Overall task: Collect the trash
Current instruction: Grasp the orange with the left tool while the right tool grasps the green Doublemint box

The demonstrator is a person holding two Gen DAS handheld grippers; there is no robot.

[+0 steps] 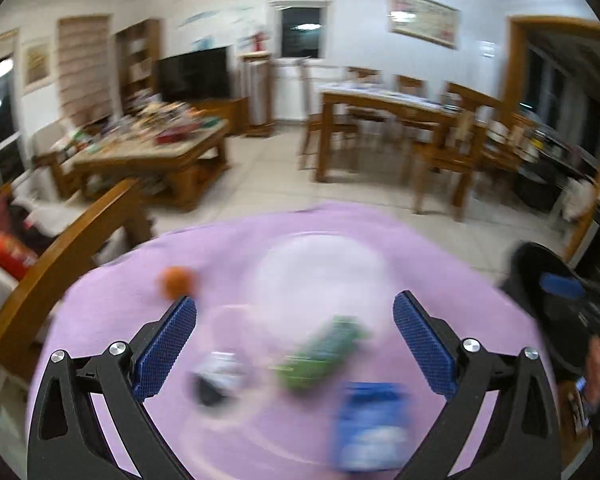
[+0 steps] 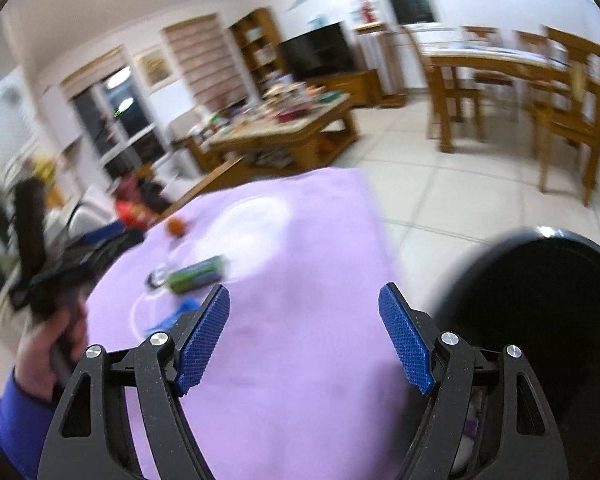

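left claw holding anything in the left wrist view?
No: the left claw is open and empty above the purple cloth, with the green wrapper lying loose between its pads.

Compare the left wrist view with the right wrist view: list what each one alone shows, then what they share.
Only the left wrist view shows the left claw open over the litter, with the blue packet fully in sight. Only the right wrist view shows the open right claw, the hand gripping the other tool, and the black bin up close. Both share the purple cloth, the orange ball and the green wrapper, all blurred.
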